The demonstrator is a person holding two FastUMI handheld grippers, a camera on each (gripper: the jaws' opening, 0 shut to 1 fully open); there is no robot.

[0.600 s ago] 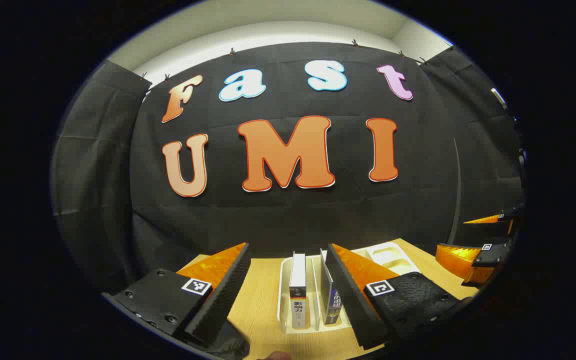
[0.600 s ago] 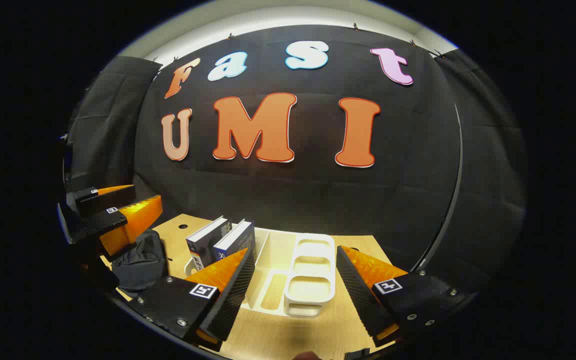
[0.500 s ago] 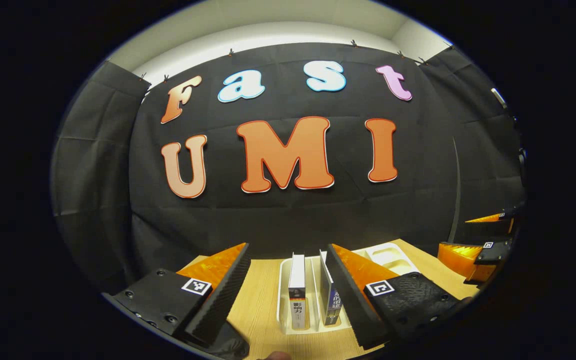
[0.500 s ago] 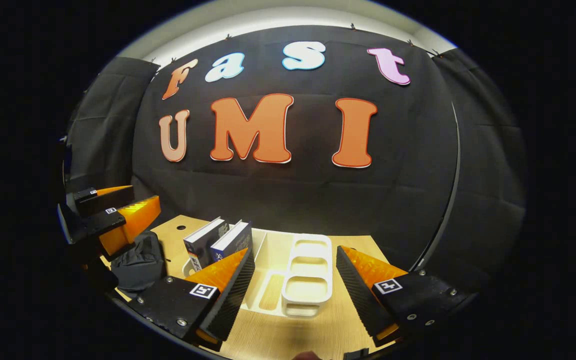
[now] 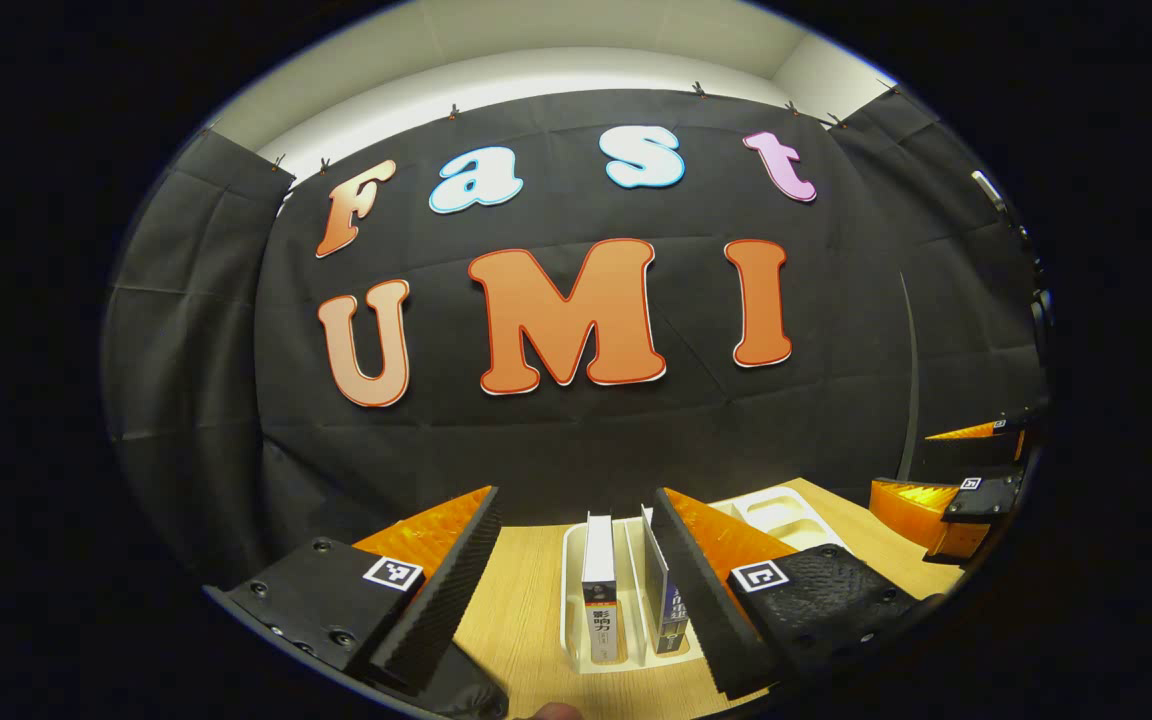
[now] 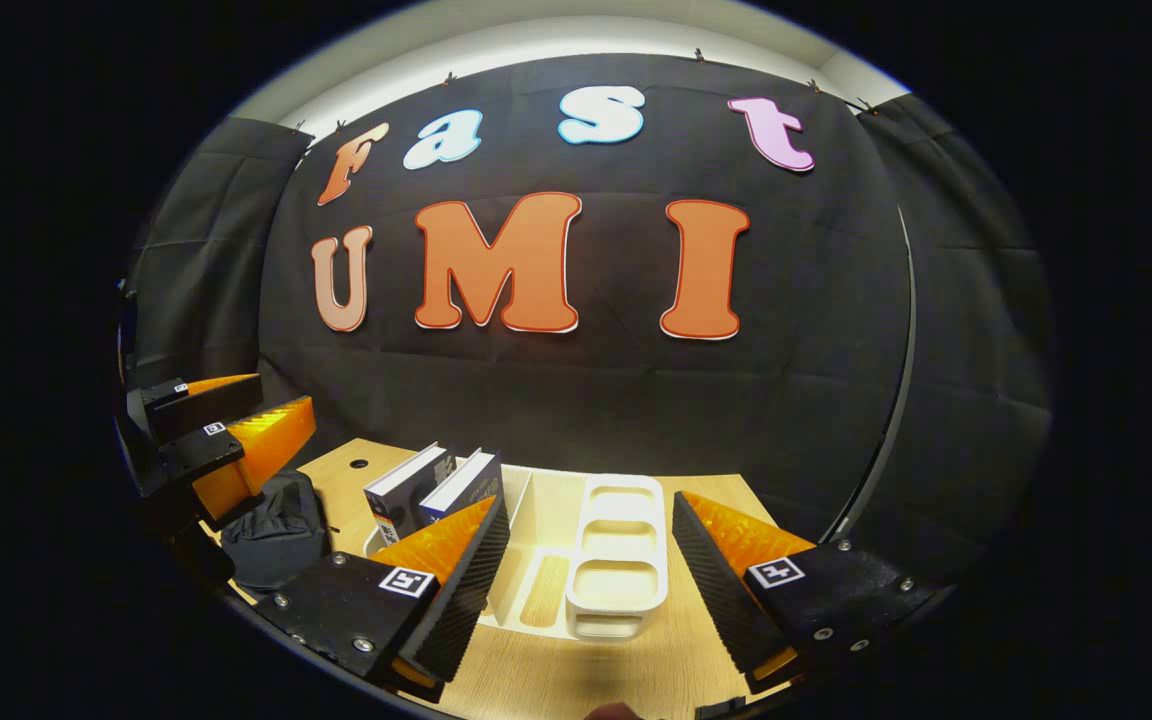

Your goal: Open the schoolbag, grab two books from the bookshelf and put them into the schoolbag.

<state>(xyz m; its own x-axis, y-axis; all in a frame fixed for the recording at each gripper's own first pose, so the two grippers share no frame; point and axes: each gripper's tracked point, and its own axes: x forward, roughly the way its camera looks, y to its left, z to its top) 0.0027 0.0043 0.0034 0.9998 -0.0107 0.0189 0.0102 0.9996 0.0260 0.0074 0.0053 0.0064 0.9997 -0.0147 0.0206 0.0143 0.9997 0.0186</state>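
Note:
Two books stand upright in the white bookshelf rack [image 5: 573,570]: a white-spined book [image 5: 601,590] and a dark blue book [image 5: 667,605]. My left gripper [image 5: 576,496] is open above the table, its fingers on either side of the books without touching them. The black schoolbag [image 5: 471,692] lies at its lower left. In the right gripper view the same books [image 6: 406,492] [image 6: 463,487] lean at the rack's left end, and the schoolbag [image 6: 271,530] lies left of them. My right gripper [image 6: 591,503] hangs open over the rack's empty compartments [image 6: 619,560].
The wooden table [image 6: 526,685] carries the rack and the bag, with a small hole [image 6: 358,465] near its back left. The left gripper [image 6: 251,408] hovers over the bag in the right gripper view. The right gripper [image 5: 946,465] shows at the far right in the left gripper view.
Both grippers have shifted only slightly. The books sit a little lower and closer in the left gripper view; the rack has drifted slightly left in the right gripper view. Both stay open.

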